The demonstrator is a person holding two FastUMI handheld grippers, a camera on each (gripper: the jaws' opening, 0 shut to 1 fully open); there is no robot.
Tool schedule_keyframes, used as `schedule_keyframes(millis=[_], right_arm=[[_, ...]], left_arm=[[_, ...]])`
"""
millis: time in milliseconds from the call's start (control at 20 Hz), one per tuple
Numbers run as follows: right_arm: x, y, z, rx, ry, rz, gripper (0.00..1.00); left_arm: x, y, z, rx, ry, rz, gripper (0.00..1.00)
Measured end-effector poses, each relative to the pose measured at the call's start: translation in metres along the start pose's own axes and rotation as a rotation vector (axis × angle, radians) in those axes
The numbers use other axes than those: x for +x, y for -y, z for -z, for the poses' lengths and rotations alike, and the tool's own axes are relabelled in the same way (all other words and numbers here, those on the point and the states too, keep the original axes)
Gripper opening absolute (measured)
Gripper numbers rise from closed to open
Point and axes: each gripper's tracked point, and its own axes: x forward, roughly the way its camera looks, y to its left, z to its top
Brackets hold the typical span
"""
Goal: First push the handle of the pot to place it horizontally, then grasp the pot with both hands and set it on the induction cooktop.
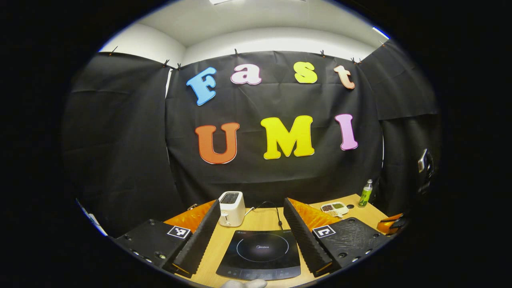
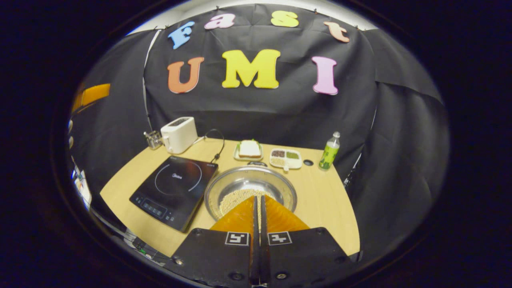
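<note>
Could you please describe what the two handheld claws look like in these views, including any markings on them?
The left claw has two long flat fingers with ridged inner faces, mounted on dark plates with round screw holes. Each plate bears a square black-and-white marker. The right claw has the same build: dark plates with screws and a square marker on each side. No cables or sleeves are visible.

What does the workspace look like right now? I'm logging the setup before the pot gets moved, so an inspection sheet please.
Surface: wooden table, bare at its right side.
Job's things: pot beside induction cooktop, holding pale grains; handle not discernible.
Clutter: toaster, sandwich plate, divided snack tray, green bottle, small glass holder.
Grippers: left gripper jaws apart over the cooktop; right gripper jaws together above the pot.
Cables: black cord behind the cooktop.
Surroundings: black cloth walls.
</note>
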Motion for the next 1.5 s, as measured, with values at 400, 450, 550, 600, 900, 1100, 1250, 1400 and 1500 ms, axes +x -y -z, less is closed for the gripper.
schedule_keyframes(millis=[400, 450, 550, 600, 900, 1100, 1250, 1400, 1500], right_arm=[[0.036, -0.053, 0.084, -0.014, -0.201, -0.107, 0.00], [0.040, -0.059, 0.090, -0.020, -0.213, -0.121, 0.04], [0.048, -0.074, 0.098, -0.036, -0.233, -0.145, 0.04], [0.053, -0.081, 0.101, -0.037, -0.244, -0.160, 0.04], [0.071, -0.097, 0.123, -0.028, -0.312, -0.189, 0.00], [0.075, -0.085, 0.127, -0.010, -0.324, -0.175, 0.00], [0.075, -0.081, 0.134, 0.027, -0.346, -0.166, 0.04], [0.073, -0.069, 0.137, 0.015, -0.347, -0.129, 0.00], [0.072, -0.061, 0.139, 0.024, -0.352, -0.113, 0.04]], left_arm=[[-0.009, -0.019, 0.028, 0.000, -0.065, -0.040, 0.95], [-0.010, -0.019, 0.030, 0.001, -0.070, -0.044, 0.95], [-0.010, -0.024, 0.034, -0.003, -0.078, -0.053, 0.95], [-0.010, -0.026, 0.035, -0.009, -0.082, -0.056, 0.95], [-0.009, -0.034, 0.041, -0.004, -0.104, -0.076, 0.95], [-0.008, -0.036, 0.043, -0.011, -0.109, -0.076, 0.95], [-0.007, -0.036, 0.042, -0.018, -0.111, -0.075, 0.95], [-0.007, -0.036, 0.041, -0.027, -0.107, -0.070, 0.95], [-0.007, -0.035, 0.041, -0.029, -0.107, -0.063, 0.95]])
